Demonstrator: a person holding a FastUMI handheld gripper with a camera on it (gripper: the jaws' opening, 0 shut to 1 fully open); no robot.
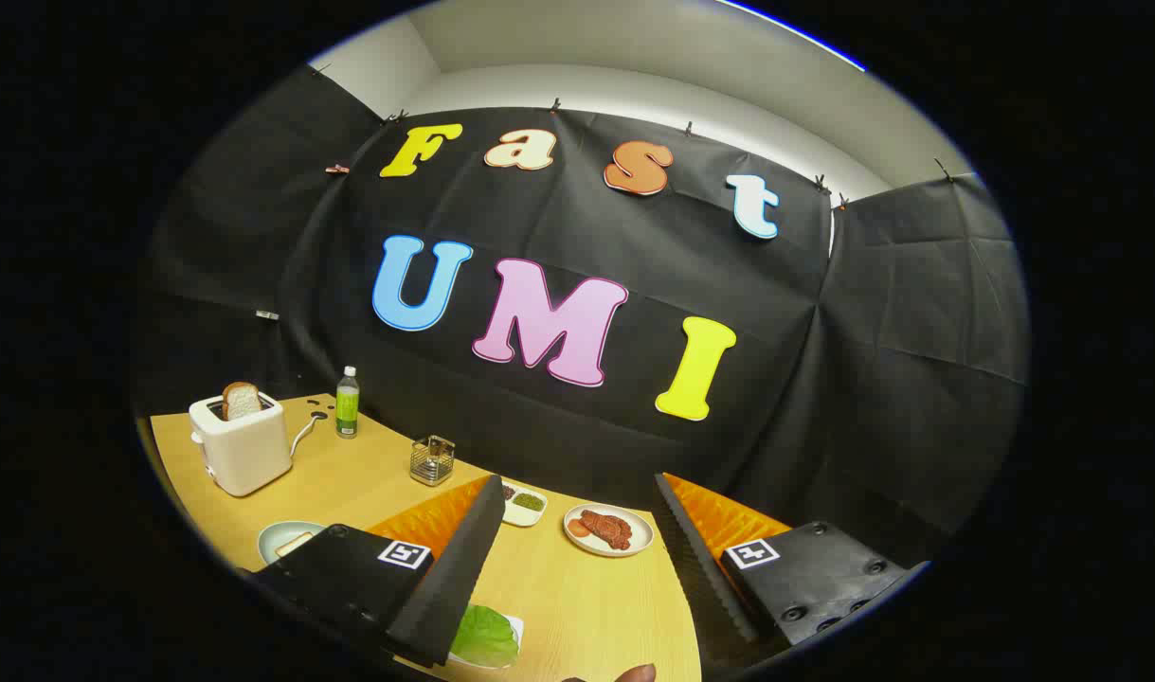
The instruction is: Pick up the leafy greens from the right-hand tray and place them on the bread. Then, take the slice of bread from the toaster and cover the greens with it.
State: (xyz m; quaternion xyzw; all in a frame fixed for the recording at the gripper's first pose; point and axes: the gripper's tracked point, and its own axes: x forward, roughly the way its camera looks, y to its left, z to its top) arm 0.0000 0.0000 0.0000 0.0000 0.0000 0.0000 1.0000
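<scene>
Leafy greens (485,635): one green leaf lying on a small white tray (514,627), low in the gripper view, just beside the left finger's tip and partly hidden under it. Not gripped, not between the fingers.

Gripper (577,559): fingers spread wide apart, nothing held, bare tabletop (577,597) showing through the gap. Judged: fingers are set wide so they can straddle the leaf, but the gap sits off to one side of it; the gripper needs to shift toward the leaf and drop before closing.

Just beyond the fingertips: a round plate of reddish meat (607,529) and a small white dish of two dark condiments (523,504), both between the finger lines. Near the left finger body, a pale plate carrying the base bread slice (293,542), partly covered by the gripper housing; this is judged the drop target for the leaf.

Further out: metal wire holder (432,459), then white toaster (241,443) with a bread slice (241,401) standing up out of its slot, cord trailing toward a green-labelled bottle (348,403) at the table's back edge.

Room: the table's near edge is close below the tray, so descent should be near vertical. Open wood lies between tray and bread plate; route looks clear. The toaster is well apart, with the bottle and holder beside its approach.
</scene>
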